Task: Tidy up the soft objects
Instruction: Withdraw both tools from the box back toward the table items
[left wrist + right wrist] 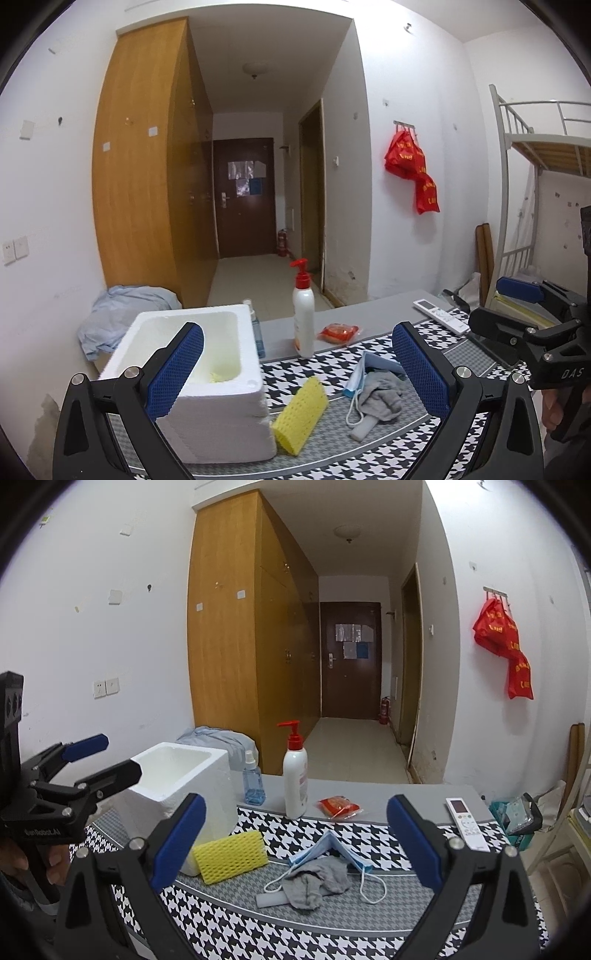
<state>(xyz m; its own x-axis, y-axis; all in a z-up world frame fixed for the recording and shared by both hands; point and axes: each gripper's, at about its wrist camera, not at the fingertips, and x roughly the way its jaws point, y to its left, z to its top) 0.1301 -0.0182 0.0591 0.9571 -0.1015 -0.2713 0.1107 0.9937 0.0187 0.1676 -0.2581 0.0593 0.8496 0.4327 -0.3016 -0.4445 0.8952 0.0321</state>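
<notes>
Right gripper (jaws wide) frames grey cloth.

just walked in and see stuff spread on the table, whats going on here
A person holds a hand-held gripper in each hand over a houndstooth mat. The left gripper and right gripper are both open and empty. On the mat lie a yellow foam net, a grey sock and a blue face mask, none picked up yet. A white foam box stands just left of the net, with something small and yellowish inside.
</notes>
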